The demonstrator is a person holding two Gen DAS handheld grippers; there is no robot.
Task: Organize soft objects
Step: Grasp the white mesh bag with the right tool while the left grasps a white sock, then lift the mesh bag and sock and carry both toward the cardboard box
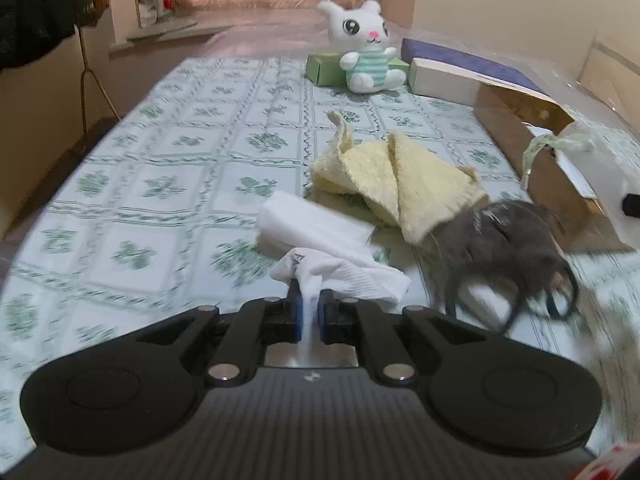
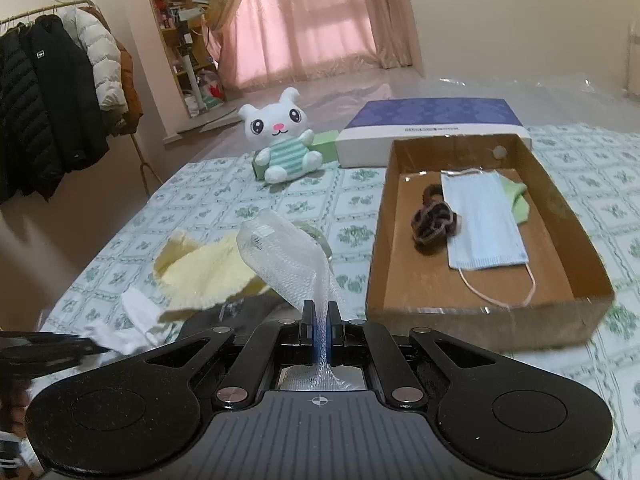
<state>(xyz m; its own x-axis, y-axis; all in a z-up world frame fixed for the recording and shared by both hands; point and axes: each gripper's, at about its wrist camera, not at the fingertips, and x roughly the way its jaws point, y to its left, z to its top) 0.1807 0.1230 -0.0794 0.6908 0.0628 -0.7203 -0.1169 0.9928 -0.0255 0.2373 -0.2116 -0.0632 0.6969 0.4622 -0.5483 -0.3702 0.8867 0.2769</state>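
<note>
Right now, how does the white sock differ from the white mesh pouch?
The white ribbed knit sock is opaque; the white see-through mesh pouch shows the table through it. The sock lies low by the tablecloth, pinched by the left hand-held gripper; the pouch hangs lifted from the right hand-held gripper. Both are white, soft and clamped.

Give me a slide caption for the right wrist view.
Right gripper pinches white mesh pouch beside brown cardboard tray.

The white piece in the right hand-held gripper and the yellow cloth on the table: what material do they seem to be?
The white piece looks like a thin synthetic net: open mesh, half see-through. The yellow cloth looks like soft terry or fleece, matte, with a fuzzy pile and frayed edges. The exact fibre cannot be told.
</note>
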